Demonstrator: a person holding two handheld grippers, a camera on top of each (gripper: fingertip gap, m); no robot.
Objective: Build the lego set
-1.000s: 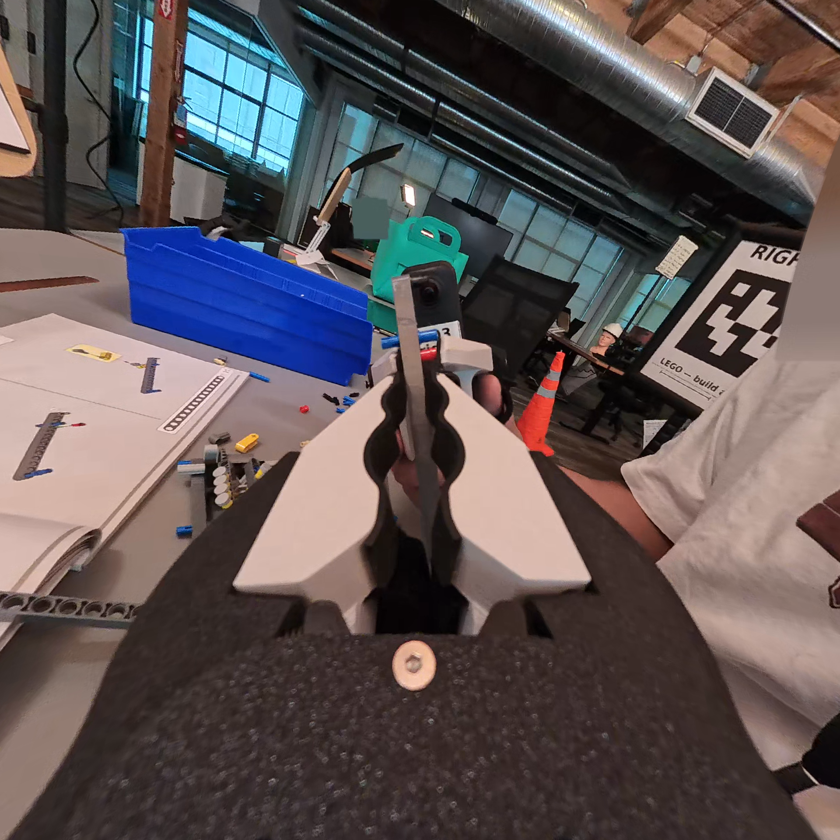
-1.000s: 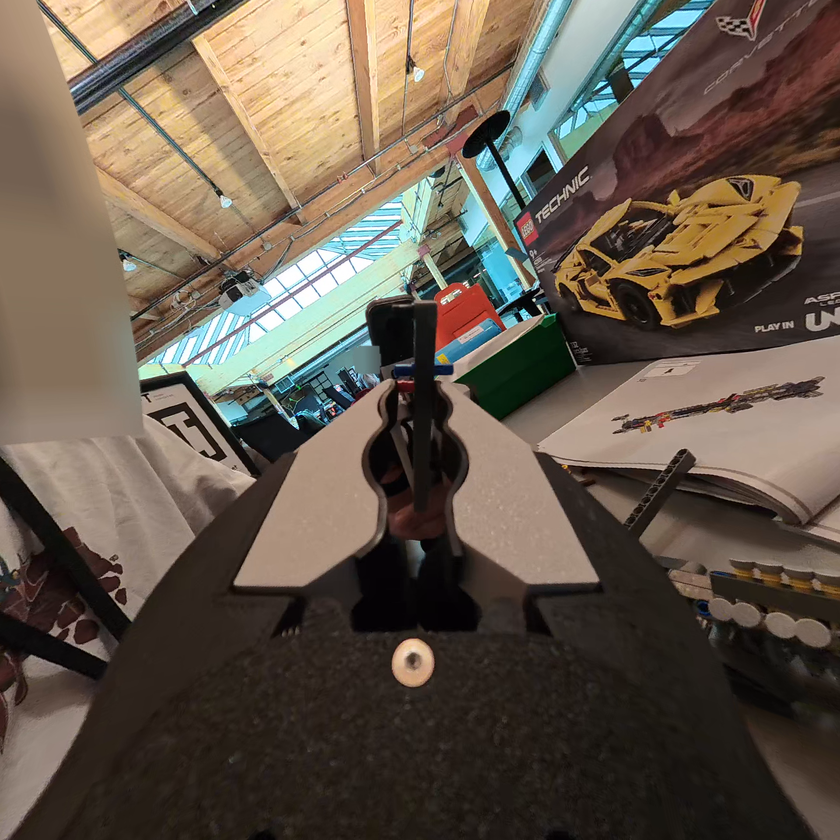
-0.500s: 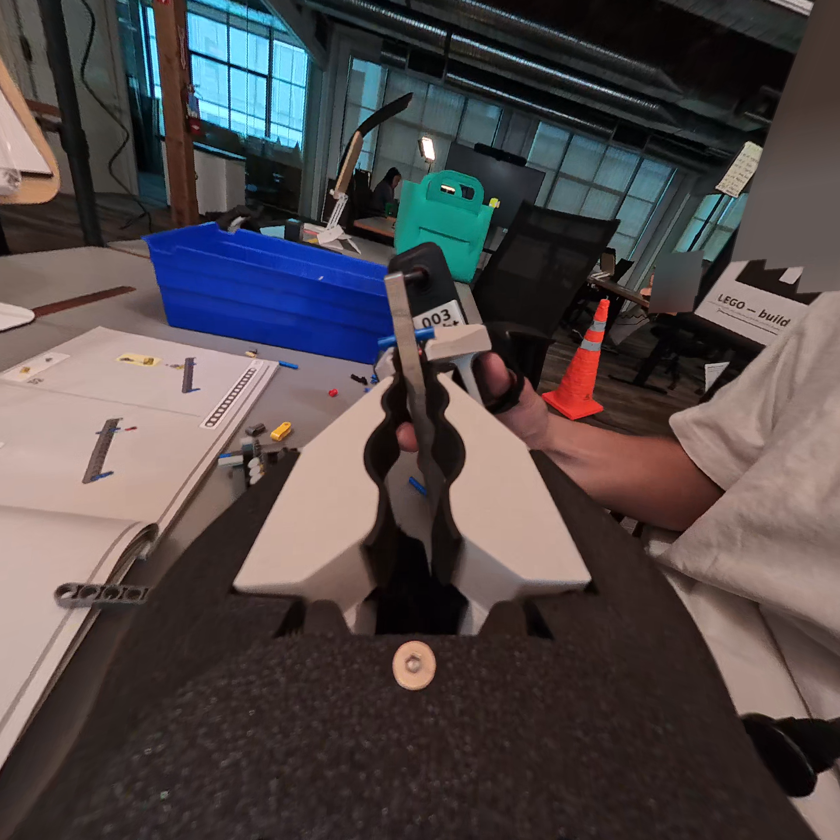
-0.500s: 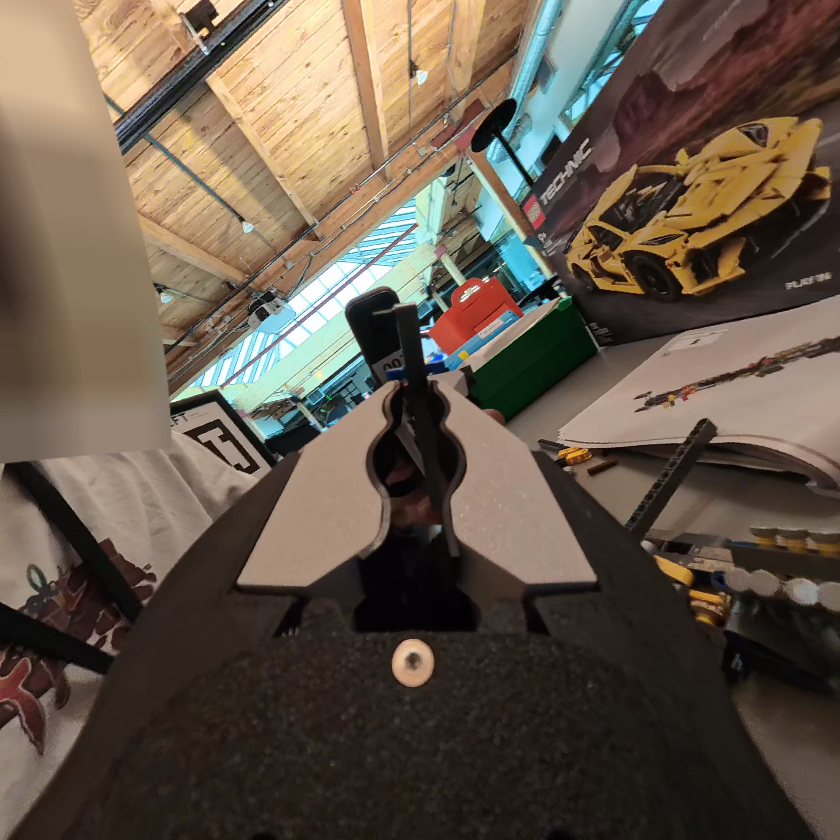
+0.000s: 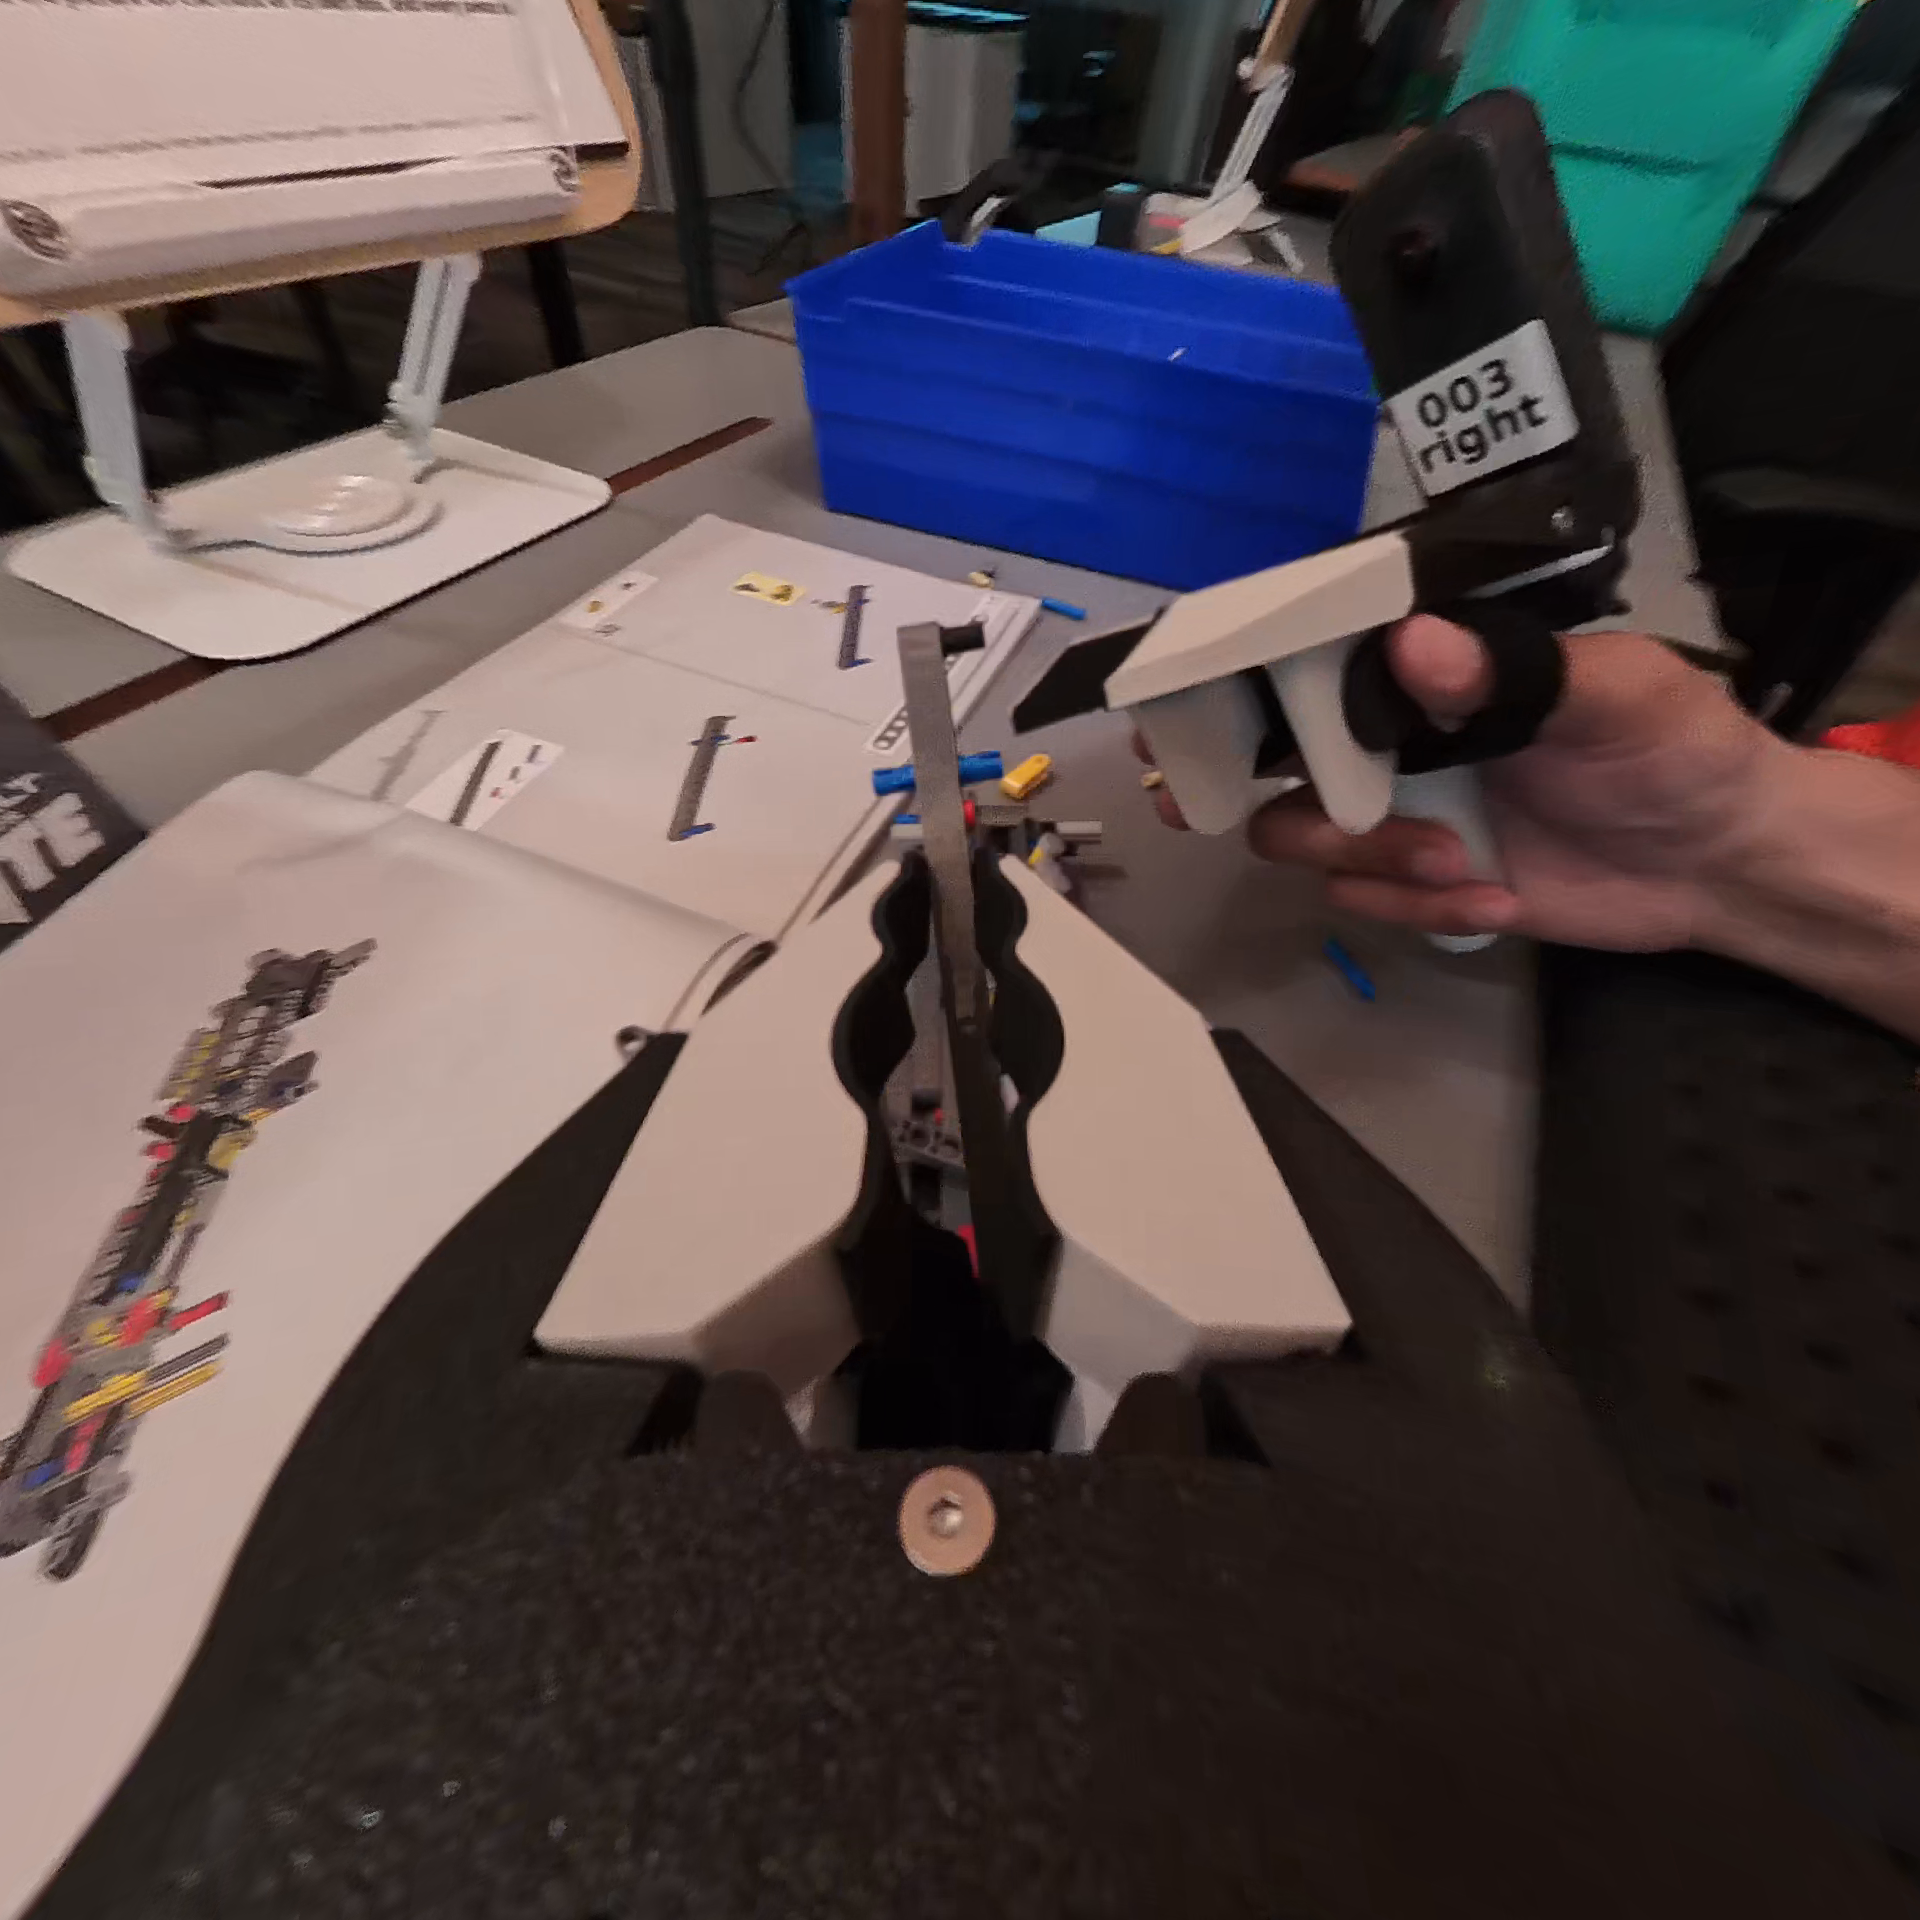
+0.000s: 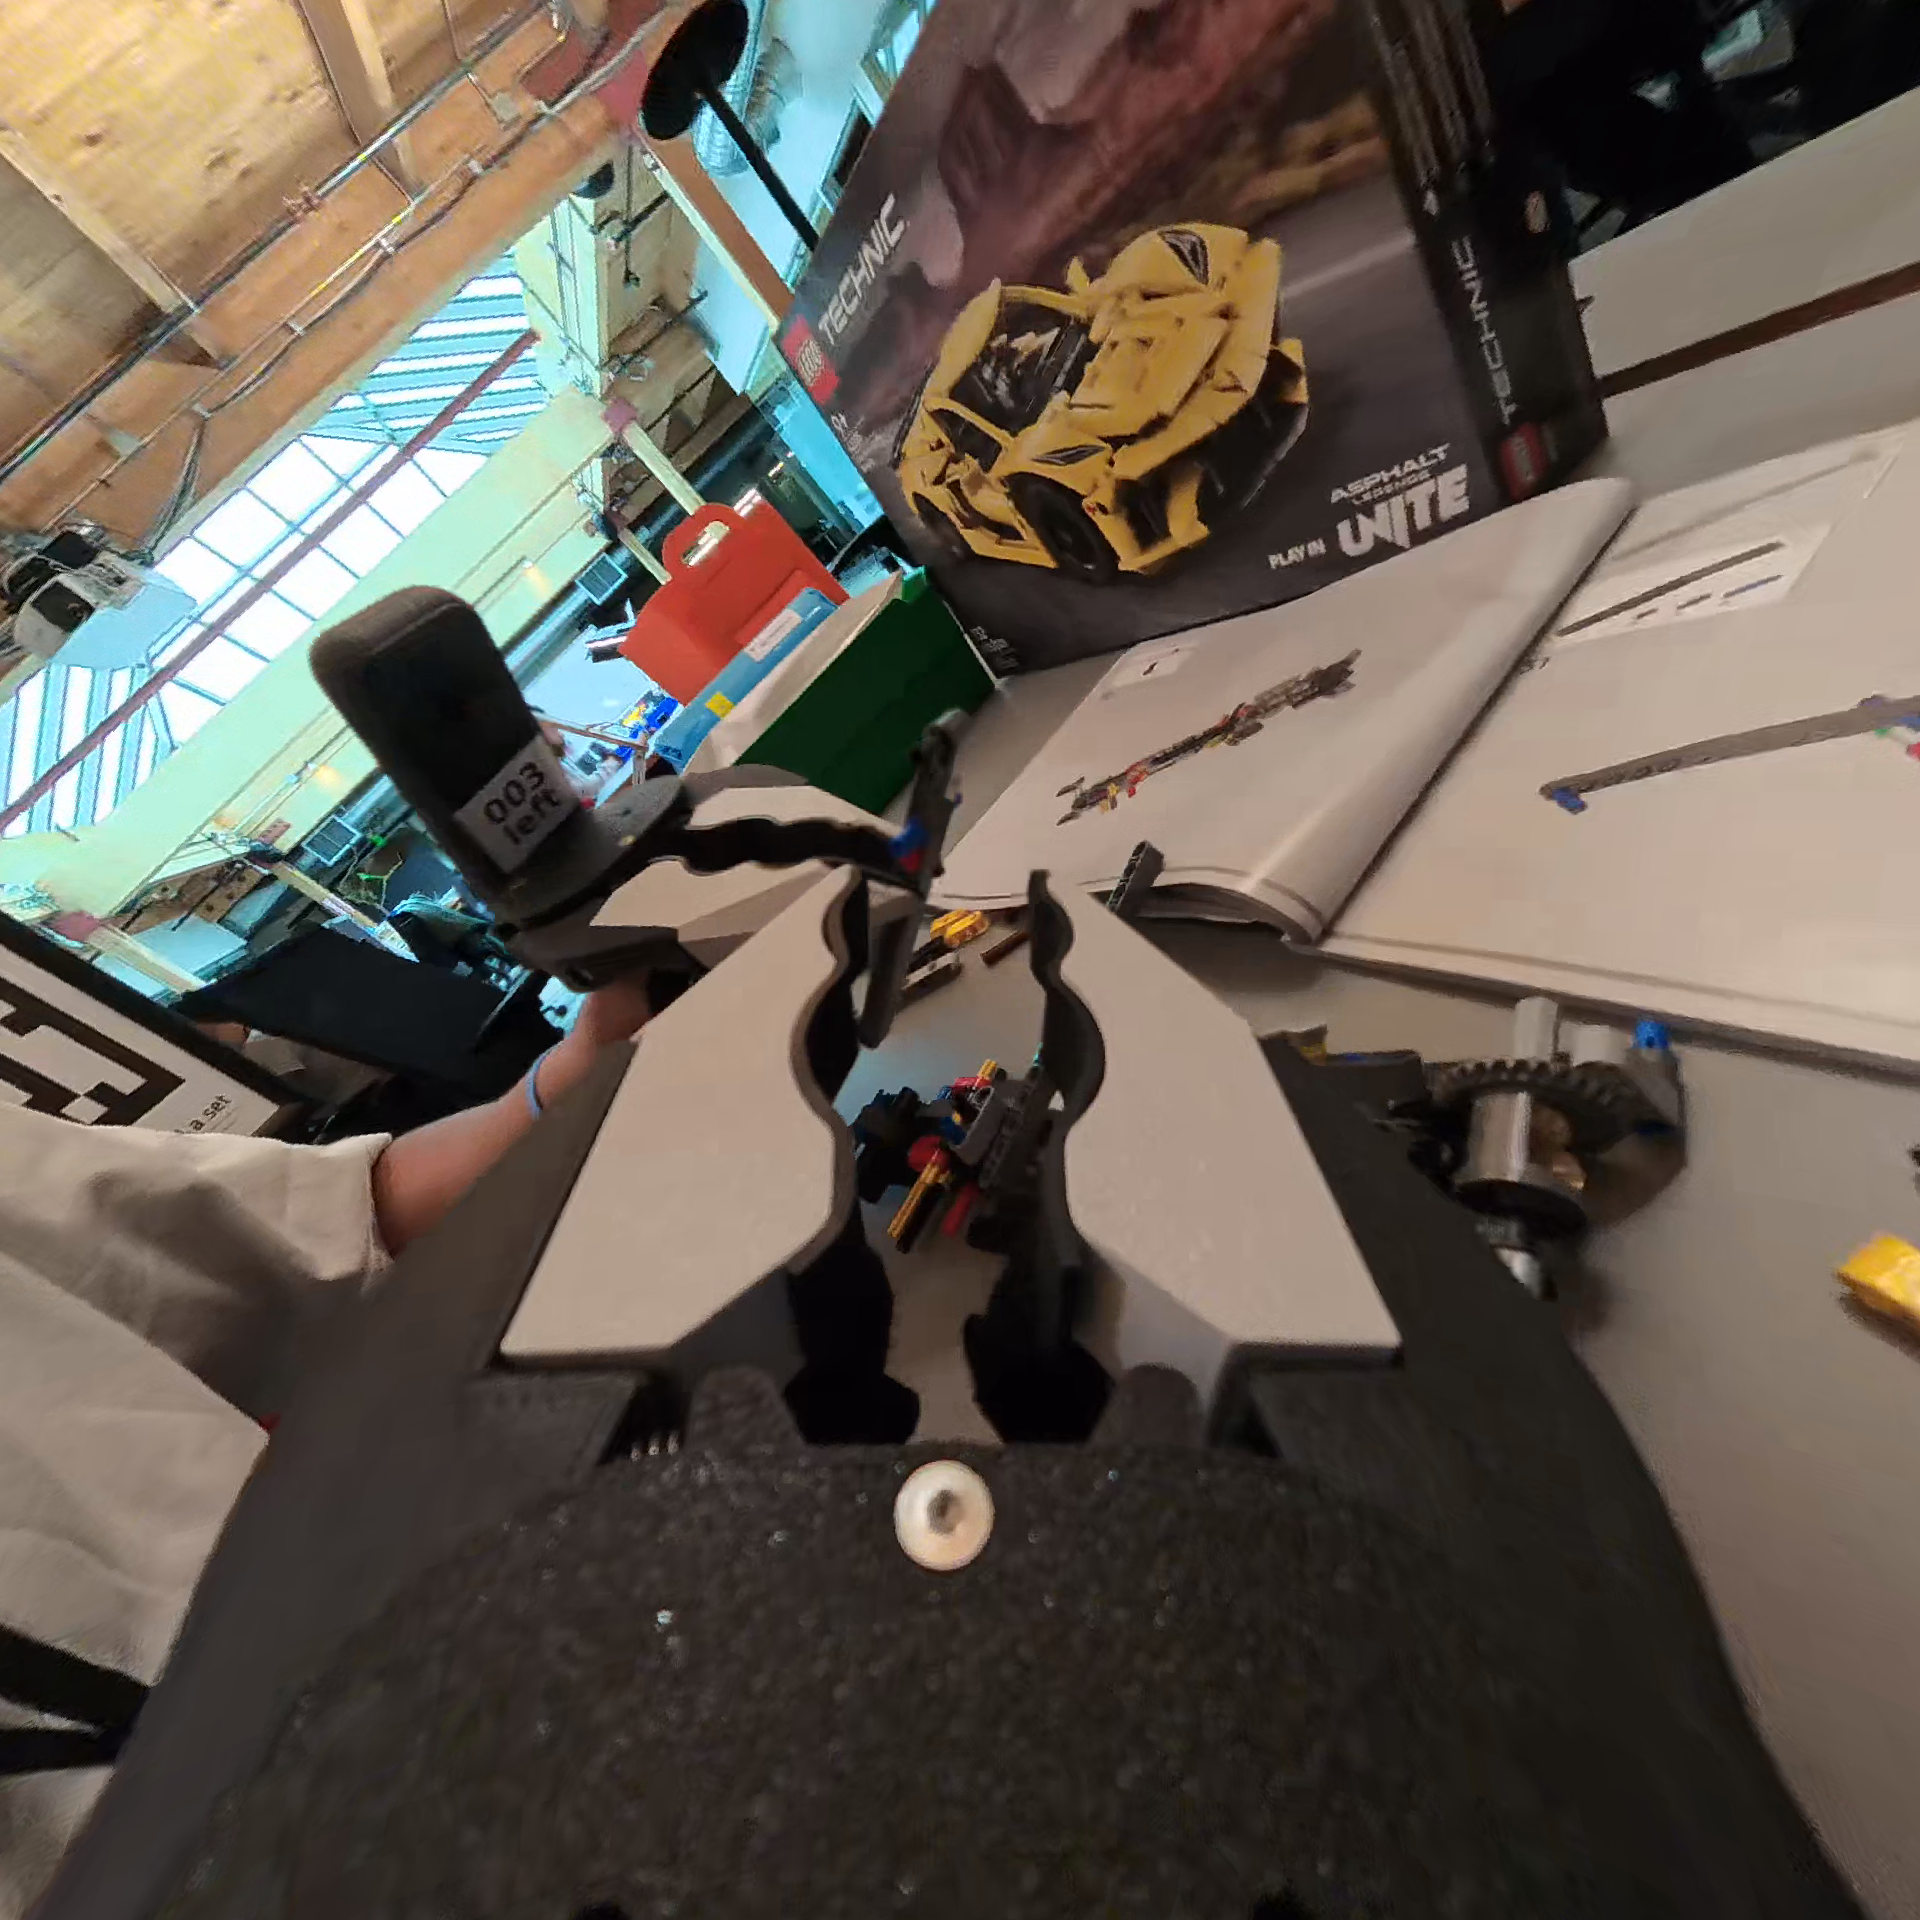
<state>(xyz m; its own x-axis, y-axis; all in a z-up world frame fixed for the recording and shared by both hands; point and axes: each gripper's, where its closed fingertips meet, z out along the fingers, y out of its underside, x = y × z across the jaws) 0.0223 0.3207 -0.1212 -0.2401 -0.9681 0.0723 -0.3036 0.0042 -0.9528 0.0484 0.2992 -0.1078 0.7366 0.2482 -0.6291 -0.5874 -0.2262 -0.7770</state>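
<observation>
My left gripper (image 5: 951, 878) is shut on a long dark grey lego beam (image 5: 935, 748), held upright above the table. A blue pin (image 5: 891, 779) crosses the beam, with a black pin at its top and a red one lower down. My right gripper (image 6: 945, 883) is open and empty, its jaws wide apart above a small dark lego assembly (image 6: 956, 1132) on the table. In the left wrist view the right gripper (image 5: 1081, 686) hovers to the right of the beam, apart from it. In the right wrist view the left gripper (image 6: 883, 842) holds the beam (image 6: 932, 790) at the left.
An open instruction booklet (image 5: 520, 935) lies at the left, a blue bin (image 5: 1081, 416) behind it and a white stand (image 5: 312, 520) at far left. The set's box (image 6: 1195, 364) stands at the back. A gear assembly (image 6: 1538, 1122) and loose yellow piece (image 6: 1891, 1278) lie right. My right fingertips sit around 4 cm from my left ones.
Both grippers were shut on the beam, held high. The right gripper has let go, opened and moved off to the right. The left gripper has tilted down toward the table with the beam.
</observation>
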